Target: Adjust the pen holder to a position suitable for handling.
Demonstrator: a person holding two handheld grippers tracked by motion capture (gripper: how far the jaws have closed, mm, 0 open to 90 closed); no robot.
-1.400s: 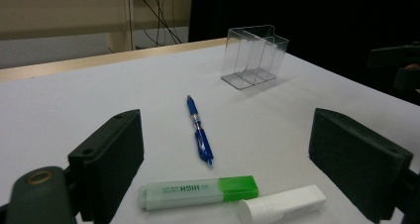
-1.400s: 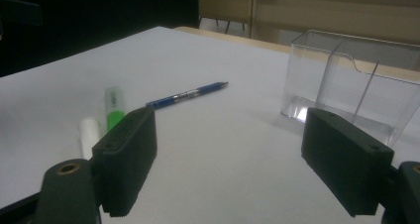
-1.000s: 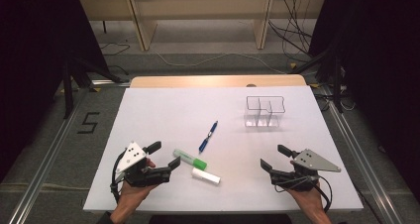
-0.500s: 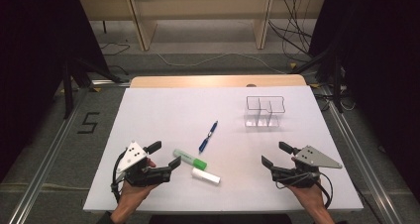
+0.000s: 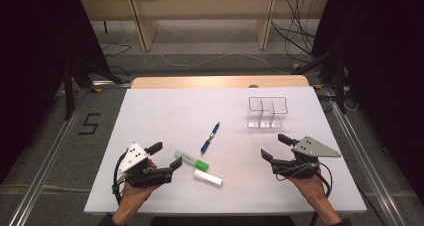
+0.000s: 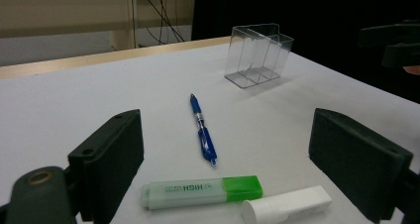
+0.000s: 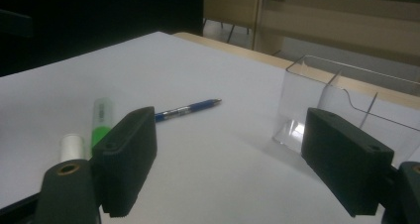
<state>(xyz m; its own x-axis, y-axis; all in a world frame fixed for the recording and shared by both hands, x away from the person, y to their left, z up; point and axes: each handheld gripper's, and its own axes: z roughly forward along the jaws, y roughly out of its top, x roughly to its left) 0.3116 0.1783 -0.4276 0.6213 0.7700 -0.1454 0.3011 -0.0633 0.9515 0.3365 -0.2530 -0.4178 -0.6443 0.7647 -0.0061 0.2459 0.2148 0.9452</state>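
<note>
A blue pen (image 5: 210,137) lies mid-table, pointing away from me. Nearer me lie a green highlighter (image 5: 191,160) and a white capped marker (image 5: 208,177), side by side. My left gripper (image 5: 167,156) rests at the front left, open and holding nothing, just left of the highlighter. In the left gripper view the highlighter (image 6: 203,191), the white marker (image 6: 287,207) and the pen (image 6: 202,131) lie ahead between the jaws. My right gripper (image 5: 276,147) is open and empty at the front right, below a clear divided organiser (image 5: 268,112). The right gripper view shows the organiser (image 7: 346,110) and the pen (image 7: 188,108).
The white table top (image 5: 160,111) has a wooden strip along its far edge. Beyond it are shelving legs and cables on the floor. Dark curtains flank both sides. The other gripper (image 6: 396,45) shows at the top right of the left gripper view.
My right gripper has edged slightly forward toward the organiser. The left gripper and the objects on the table have stayed put.
</note>
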